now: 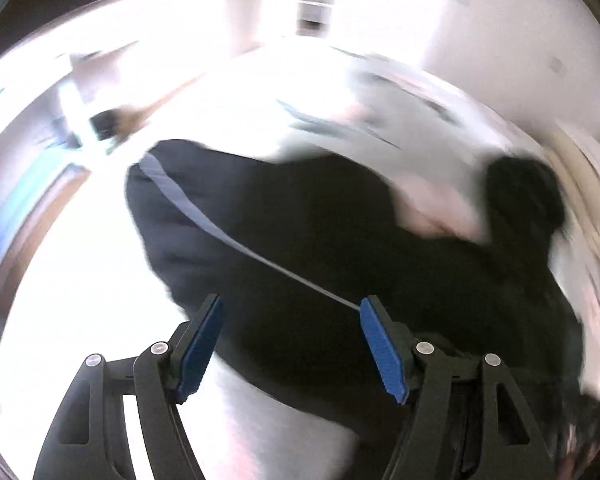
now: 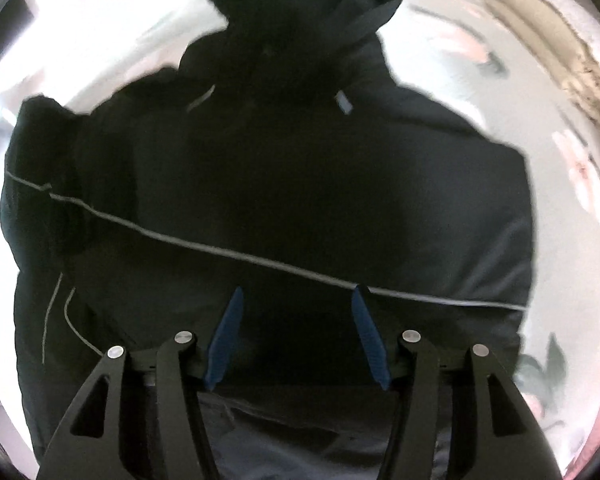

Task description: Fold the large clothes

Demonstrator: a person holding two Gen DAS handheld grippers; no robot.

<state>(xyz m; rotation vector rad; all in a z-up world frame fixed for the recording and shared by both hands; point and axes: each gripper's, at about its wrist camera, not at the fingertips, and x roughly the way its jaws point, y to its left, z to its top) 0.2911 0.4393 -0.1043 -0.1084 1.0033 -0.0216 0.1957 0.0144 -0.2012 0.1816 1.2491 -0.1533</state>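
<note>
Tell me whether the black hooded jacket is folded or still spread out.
Partly folded: the black hooded jacket lies on the bed sheet, hood up top, one sleeve laid across its body.

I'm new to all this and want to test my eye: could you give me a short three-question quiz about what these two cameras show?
1. True or false: the dark hooded jacket lies spread on a light, patterned sheet.
2. In the right wrist view, are the right gripper's jaws open or shut?
3. What thin pale feature runs across the jacket? A) a reflective stripe B) a red belt C) a row of buttons

Key: 1 true. 2 open, with nothing pinched between the blue pads; the left gripper is open too. 3 A.
</note>
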